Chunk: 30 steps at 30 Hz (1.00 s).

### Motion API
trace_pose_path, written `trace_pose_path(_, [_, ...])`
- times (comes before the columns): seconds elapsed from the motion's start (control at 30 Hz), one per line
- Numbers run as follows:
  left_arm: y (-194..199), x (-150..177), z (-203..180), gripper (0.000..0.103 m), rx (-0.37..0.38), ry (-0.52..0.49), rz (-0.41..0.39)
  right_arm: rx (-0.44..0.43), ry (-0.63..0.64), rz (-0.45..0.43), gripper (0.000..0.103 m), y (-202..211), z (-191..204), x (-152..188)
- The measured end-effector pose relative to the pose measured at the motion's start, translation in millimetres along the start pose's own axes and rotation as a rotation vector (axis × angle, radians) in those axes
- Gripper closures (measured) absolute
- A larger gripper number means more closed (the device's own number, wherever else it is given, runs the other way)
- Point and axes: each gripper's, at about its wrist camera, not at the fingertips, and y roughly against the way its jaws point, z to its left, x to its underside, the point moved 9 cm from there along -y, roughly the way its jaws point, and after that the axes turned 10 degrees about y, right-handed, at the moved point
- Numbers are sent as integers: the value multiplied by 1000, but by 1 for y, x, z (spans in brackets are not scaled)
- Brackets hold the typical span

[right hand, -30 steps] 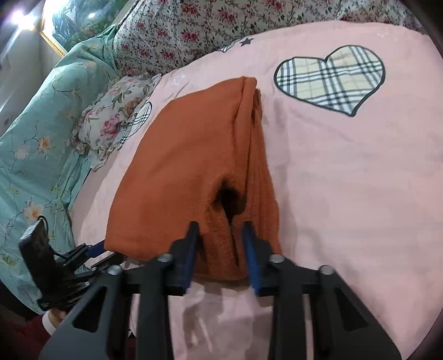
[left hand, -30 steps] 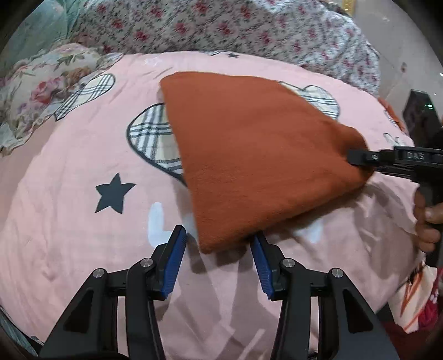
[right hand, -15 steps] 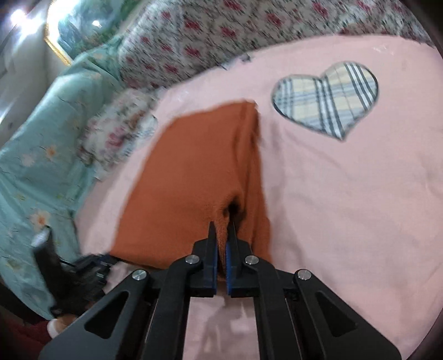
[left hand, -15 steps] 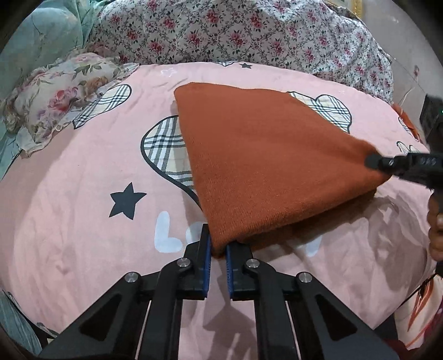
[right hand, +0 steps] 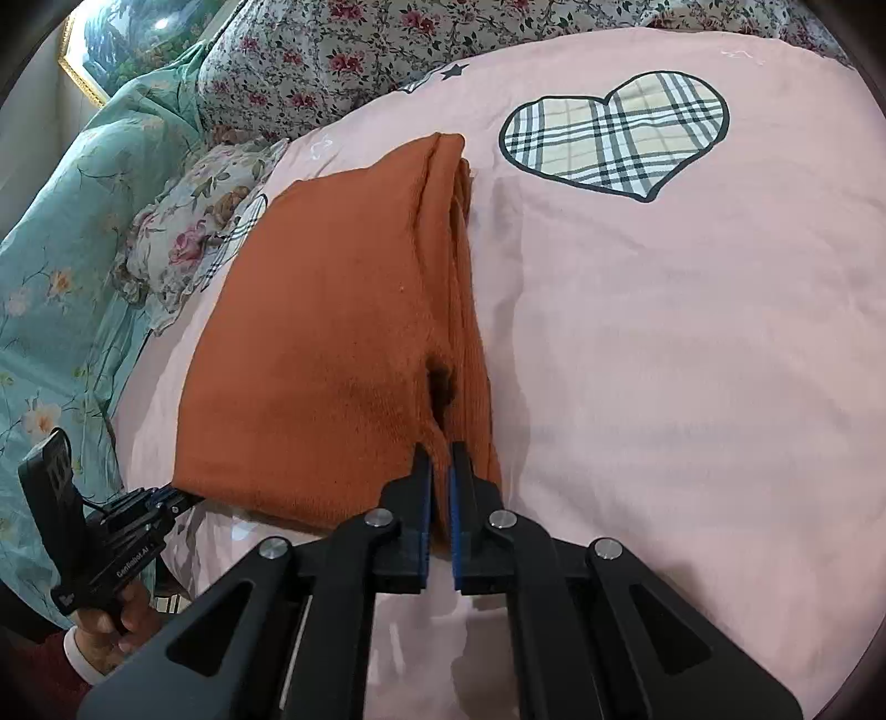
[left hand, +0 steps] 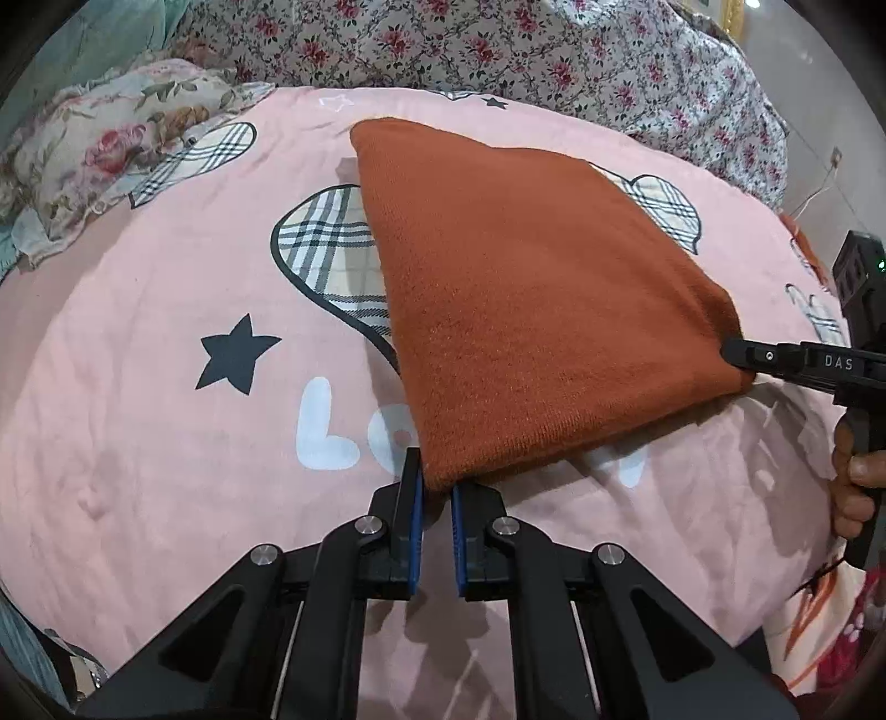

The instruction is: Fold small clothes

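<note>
A rust-orange knitted garment lies folded on a pink bedcover printed with plaid hearts, dark stars and white letters. From the right wrist view the same garment shows several stacked layers along its right-hand edge, with a dark gap between layers near the front.

Its two near corners are both pinched. The left gripper has its blue-padded jaws drawn close on the nearest corner, the knit squeezed between the pads; those jaws have just been closing, with the cloth between them. The right gripper is likewise clamped narrow on the other near corner, at the layered edge, fabric bunched between its blue pads. In the left wrist view that right gripper appears from the side at the garment's right corner, a hand wrapped round its handle. In the right wrist view the left gripper meets the garment's lower left corner, with the other hand below it.

The rest of the garment stretches away from both tools toward the far side of the bed. Beyond the pink cover sit a rose-print frilled pillow, a small-flowered quilt, and a teal floral bedspread at the left.
</note>
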Motion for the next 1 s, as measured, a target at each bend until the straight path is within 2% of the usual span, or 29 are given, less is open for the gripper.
trace_pose_path(0.13, [17,2,1,96,45,-9,3,-19,-24,-2,91,14,-2,0])
trace_pose_path(0.33, [56,-17,-11,95,156,-31,-64,-35,-72,-92,89,38,-10,-30])
trace_pose_path(0.4, [57,-26,-18,94,184,-29,-82,-36,-77,-108,71,36,-10,-45])
trace_pose_path(0.47, [49,-34,-21,93,179,-21,-84,-40,-71,-120,66,25,-9,-61])
trace_pose_path(0.67, [30,-45,-23,93,198,-5,-60,-60,-100,-97,66,-14,-14,-91])
trace_pose_path(0.87, [13,-42,-25,92,228,-7,-16,-89,-117,-53,66,-46,-18,-101])
trace_pose_path(0.93, [6,-42,-25,93,223,-11,0,-95,-109,-38,89,-53,-15,-102])
trace_pose_path(1.0, [3,-42,-27,93,226,-26,7,-90,-93,-74,89,-43,-11,-109])
